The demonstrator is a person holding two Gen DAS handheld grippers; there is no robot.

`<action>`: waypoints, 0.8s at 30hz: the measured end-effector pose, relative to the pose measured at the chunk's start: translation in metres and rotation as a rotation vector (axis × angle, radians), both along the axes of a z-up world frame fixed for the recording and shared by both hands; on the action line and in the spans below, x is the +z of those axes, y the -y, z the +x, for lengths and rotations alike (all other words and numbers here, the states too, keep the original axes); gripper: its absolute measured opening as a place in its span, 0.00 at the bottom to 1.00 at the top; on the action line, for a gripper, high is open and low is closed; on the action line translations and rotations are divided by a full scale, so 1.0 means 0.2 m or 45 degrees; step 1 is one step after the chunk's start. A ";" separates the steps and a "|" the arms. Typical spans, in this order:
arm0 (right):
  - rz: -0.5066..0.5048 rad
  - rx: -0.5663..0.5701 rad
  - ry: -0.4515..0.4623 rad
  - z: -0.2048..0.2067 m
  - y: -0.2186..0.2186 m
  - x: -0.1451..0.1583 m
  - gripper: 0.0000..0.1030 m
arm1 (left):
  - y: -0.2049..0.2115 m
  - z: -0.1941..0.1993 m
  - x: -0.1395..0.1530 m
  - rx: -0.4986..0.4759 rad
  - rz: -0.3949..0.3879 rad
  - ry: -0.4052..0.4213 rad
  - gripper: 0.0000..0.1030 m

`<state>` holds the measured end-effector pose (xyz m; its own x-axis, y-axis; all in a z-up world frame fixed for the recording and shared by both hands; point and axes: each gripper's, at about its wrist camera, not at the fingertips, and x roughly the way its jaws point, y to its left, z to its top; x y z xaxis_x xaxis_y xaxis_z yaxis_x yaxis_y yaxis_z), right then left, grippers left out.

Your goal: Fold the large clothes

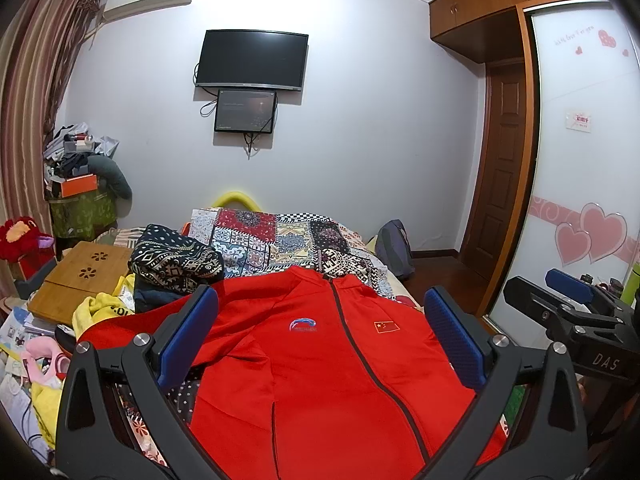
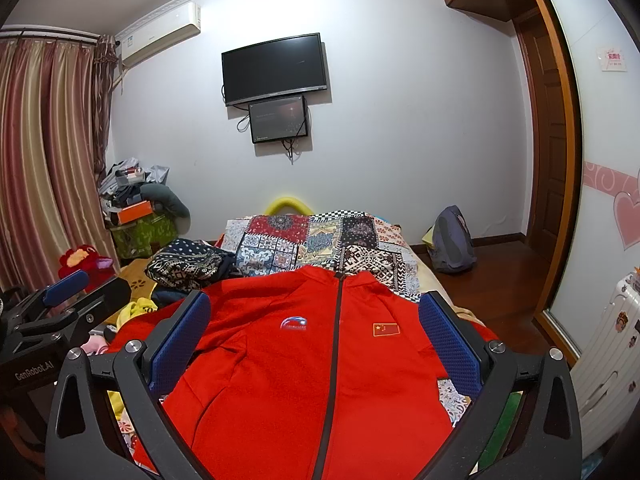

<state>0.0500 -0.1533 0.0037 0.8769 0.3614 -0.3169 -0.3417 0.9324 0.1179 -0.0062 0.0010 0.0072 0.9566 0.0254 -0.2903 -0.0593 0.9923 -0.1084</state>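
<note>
A red zip-up jacket lies front-up on the bed, spread over the patterned quilt, its collar toward the far end of the bed and its hem at the near edge, below both cameras. The zip runs closed down the middle, with a round logo on one chest panel and a small flag patch on the other. One sleeve looks already tucked inward along the body on the left side, though the crease is hard to read clearly.

The left claw hangs above the jacket's near half with its blue pads spread wide and nothing between them. The right claw is likewise wide and empty, over the same part of the garment. Each shows at the edge of the other's view, so the two sit just beside one another.

The step in hand appears to be the approach before a fold: the jacket is laid out, but neither claw touches cloth. The next move likely calls for each claw to drop to an edge of the garment, probably the hem corners or a sleeve, and close on a single layer without catching the quilt beneath. A pile of dark patterned cloth near the left edge of the bed leaves little room on that side.
</note>
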 end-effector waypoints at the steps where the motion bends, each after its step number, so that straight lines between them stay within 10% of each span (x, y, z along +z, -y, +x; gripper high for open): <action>1: 0.001 -0.001 0.000 0.00 0.00 0.00 1.00 | 0.00 0.00 0.00 -0.001 -0.001 0.001 1.00; 24: -0.009 0.001 -0.032 0.03 -0.03 -0.04 1.00 | -0.05 0.05 -0.05 0.014 -0.016 -0.035 1.00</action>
